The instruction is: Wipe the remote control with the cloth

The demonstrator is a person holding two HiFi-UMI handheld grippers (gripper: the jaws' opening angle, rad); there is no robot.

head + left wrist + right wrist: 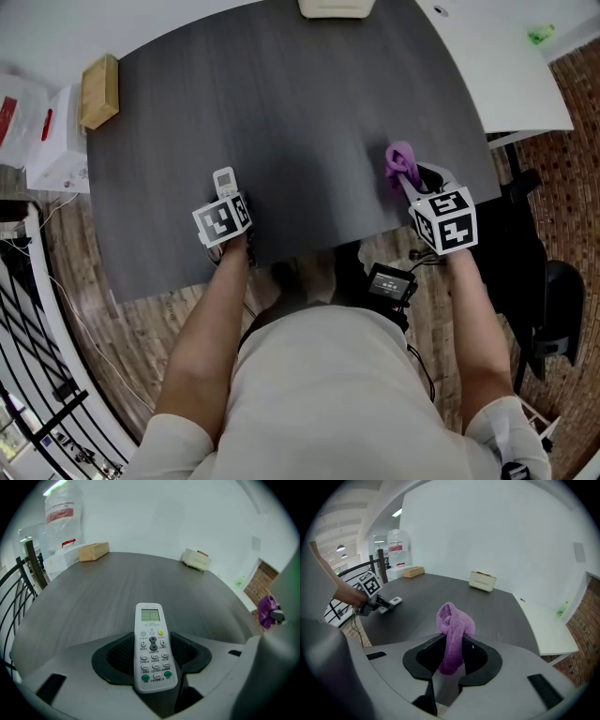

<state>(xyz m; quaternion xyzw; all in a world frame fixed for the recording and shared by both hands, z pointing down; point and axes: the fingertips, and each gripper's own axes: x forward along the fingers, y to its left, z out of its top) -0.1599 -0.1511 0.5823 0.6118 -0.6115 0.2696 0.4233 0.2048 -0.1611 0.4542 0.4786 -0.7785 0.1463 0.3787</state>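
Left gripper [153,654] was clamped on the remote [151,644], buttons facing up, display end projecting ahead of the jaws over the dark table [300,112] near its front edge. Right gripper [452,657], well apart to its right, pinched the purple cloth [453,625], a bunched wad sticking out beyond the jaws. Cloth and remote were apart.
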